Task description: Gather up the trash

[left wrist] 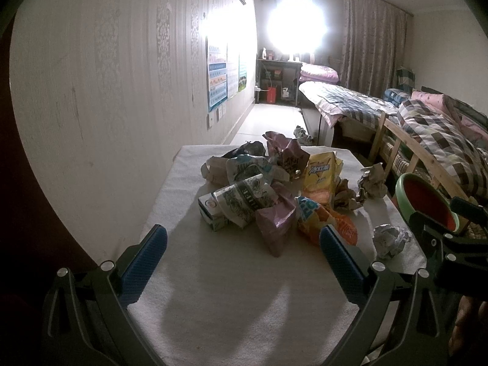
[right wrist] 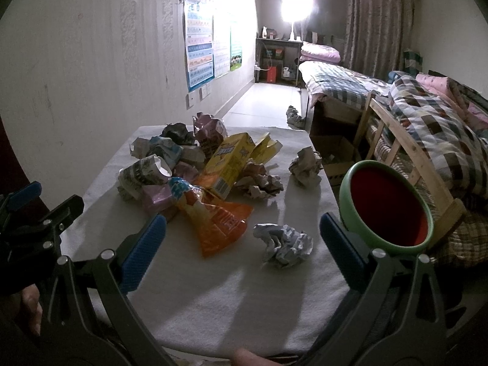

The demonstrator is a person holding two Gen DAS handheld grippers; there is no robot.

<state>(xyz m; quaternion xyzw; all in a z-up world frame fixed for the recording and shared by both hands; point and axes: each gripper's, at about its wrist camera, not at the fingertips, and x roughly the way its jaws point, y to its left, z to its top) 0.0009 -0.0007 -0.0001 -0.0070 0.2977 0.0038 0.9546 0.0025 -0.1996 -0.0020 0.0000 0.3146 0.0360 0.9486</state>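
A heap of trash lies mid-table: crushed cartons (left wrist: pixel 241 201), a purple wrapper (left wrist: pixel 276 224), a yellow tea carton (left wrist: pixel 320 177) (right wrist: pixel 231 161) and an orange snack bag (right wrist: pixel 219 225). Crumpled paper balls lie apart: one near the right gripper (right wrist: pixel 285 244) (left wrist: pixel 390 239), one farther back (right wrist: pixel 306 166). A green bin with a red inside (right wrist: pixel 387 204) (left wrist: pixel 427 201) stands off the table's right edge. My left gripper (left wrist: pixel 244 244) is open and empty, short of the heap. My right gripper (right wrist: pixel 244 231) is open and empty, with the near paper ball between its fingers' line.
The table has a white cloth (left wrist: pixel 231 299) and stands against the wall on the left. A wooden bed frame (right wrist: pixel 421 164) with plaid bedding runs along the right. A cardboard box (right wrist: pixel 335 155) sits on the floor beyond the table. A bright lamp (left wrist: pixel 296 24) glares at the back.
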